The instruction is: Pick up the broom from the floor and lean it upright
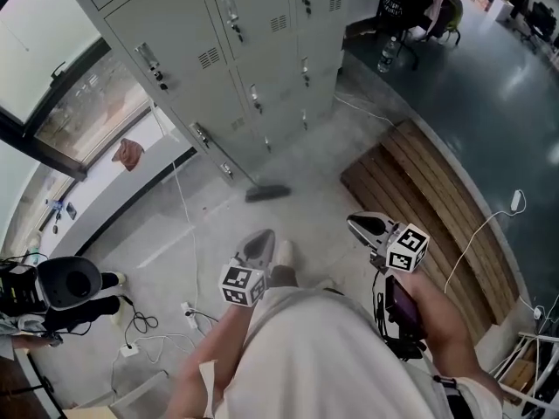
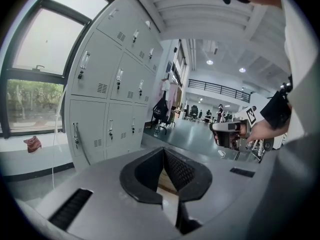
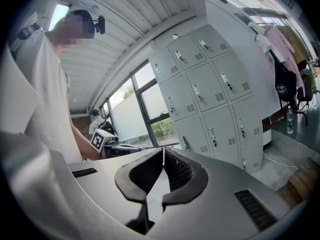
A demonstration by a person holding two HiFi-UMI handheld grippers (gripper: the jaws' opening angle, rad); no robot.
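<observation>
The broom's dark grey head (image 1: 266, 192) rests on the concrete floor at the foot of the grey lockers (image 1: 218, 68). It is blurred, and I cannot make out its handle. Both grippers are held up near my body, well short of the broom. My left gripper (image 1: 260, 236) is shut with nothing between its jaws; in the left gripper view its tips (image 2: 163, 151) meet. My right gripper (image 1: 356, 224) is shut and empty too, and in its own view (image 3: 163, 151) it points level toward the lockers (image 3: 215, 104).
A slatted wooden bench (image 1: 419, 190) runs along the right. White cables and a power strip (image 1: 129, 349) lie on the floor at the lower left, beside a round black device (image 1: 68, 282). A chair with a black bag (image 1: 410, 7) and a bottle (image 1: 385, 55) stand beyond the lockers.
</observation>
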